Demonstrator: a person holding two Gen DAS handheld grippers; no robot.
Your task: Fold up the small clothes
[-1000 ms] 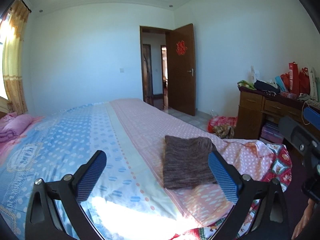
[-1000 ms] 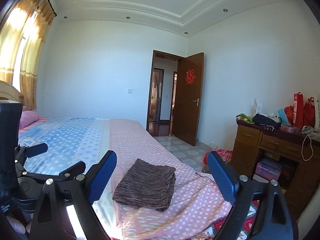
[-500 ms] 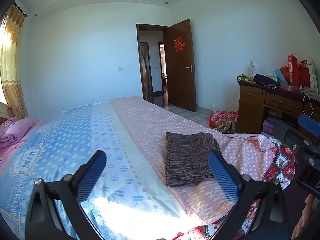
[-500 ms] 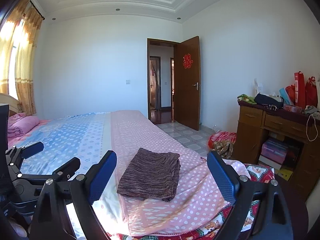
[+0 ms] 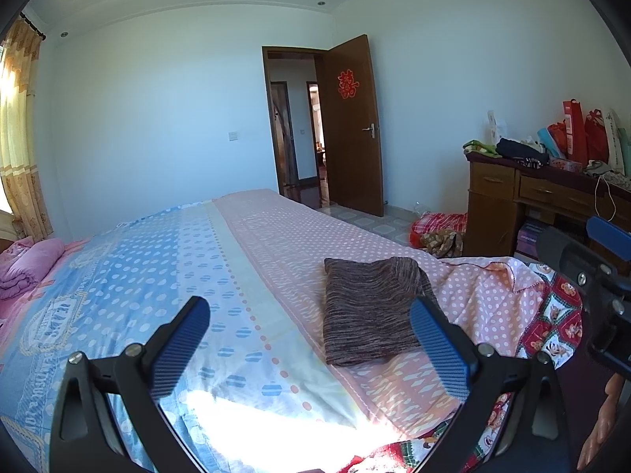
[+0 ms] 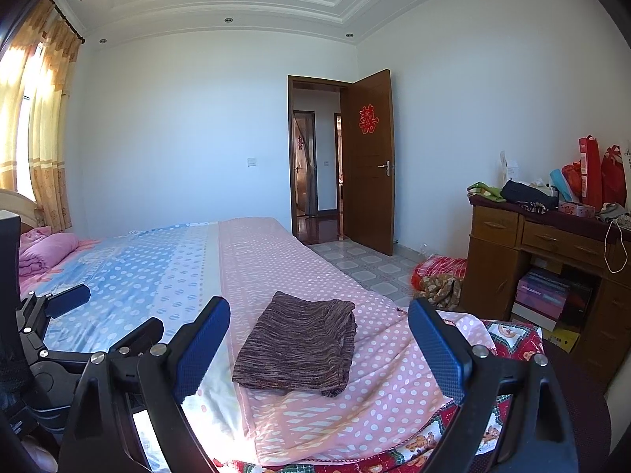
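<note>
A folded brown knit garment (image 6: 297, 347) lies flat on the pink polka-dot side of the bed (image 6: 276, 252), at 12 o'clock in the right wrist view and 1 o'clock in the left. Both the left gripper (image 5: 309, 349) and right gripper (image 6: 319, 349) hover above the bed, fingers spread wide, holding nothing. A wooden desk (image 6: 552, 248) stands at 3 o'clock, an open door (image 6: 368, 161) at 12.

Right of the left gripper (image 5: 309, 345), folded garment's (image 5: 368, 309) near corner hidden behind a blue finger (image 5: 437, 351); bed's (image 6: 157, 260) near edge cut off below.
</note>
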